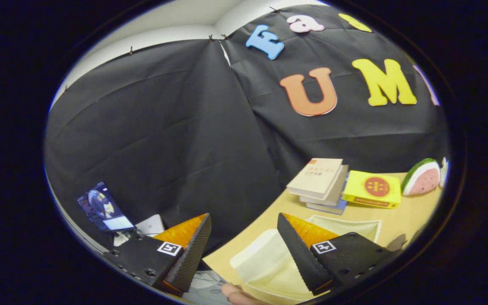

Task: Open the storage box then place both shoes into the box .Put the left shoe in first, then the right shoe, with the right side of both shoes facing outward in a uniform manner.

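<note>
Wooden tabletop carries everything, seen tilted because the gripper is held high and angled toward the booth wall, fingers spread wide and pinching nothing. A pale storage box lies low between the fingers, near the table's front edge; its lid looks swung open behind the right finger, though that finger hides part of it. Stacked books, a yellow box and a watermelon-slice toy line the far edge, clear of the working area.

Matt black cloth wall, smooth wooden table
</note>
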Demonstrator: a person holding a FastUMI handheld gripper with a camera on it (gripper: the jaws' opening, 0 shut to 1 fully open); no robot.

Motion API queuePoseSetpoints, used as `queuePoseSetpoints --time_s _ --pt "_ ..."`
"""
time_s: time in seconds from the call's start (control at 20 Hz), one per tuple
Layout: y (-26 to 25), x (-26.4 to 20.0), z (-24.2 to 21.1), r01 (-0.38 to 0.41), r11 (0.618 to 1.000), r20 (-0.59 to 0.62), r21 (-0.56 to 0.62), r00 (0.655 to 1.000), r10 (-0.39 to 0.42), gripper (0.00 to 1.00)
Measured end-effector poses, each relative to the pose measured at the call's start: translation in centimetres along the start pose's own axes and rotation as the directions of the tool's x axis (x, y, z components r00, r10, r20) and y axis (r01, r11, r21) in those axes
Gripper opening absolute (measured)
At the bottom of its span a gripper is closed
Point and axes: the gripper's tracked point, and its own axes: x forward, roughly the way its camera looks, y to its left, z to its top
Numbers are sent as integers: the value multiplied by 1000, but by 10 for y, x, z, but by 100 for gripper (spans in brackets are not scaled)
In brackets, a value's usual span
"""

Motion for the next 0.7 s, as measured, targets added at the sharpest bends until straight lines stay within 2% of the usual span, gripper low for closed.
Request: queuePoseSetpoints --time_s 0.2,0.3,0.4,0.55,0.7 --pt "-51 -29 -17 77 997 -5 29 997 -76 95" --pt "-89 -46 -29 169 985 -26 37 985 -168 95" --pt "-127 -65 -45 280 959 -74 38 958 -276 95" --pt "-175 -94 -72 402 915 -130 -18 907 -401 95" --pt "-225 -117 -101 511 853 -184 -107 833 -522 95"
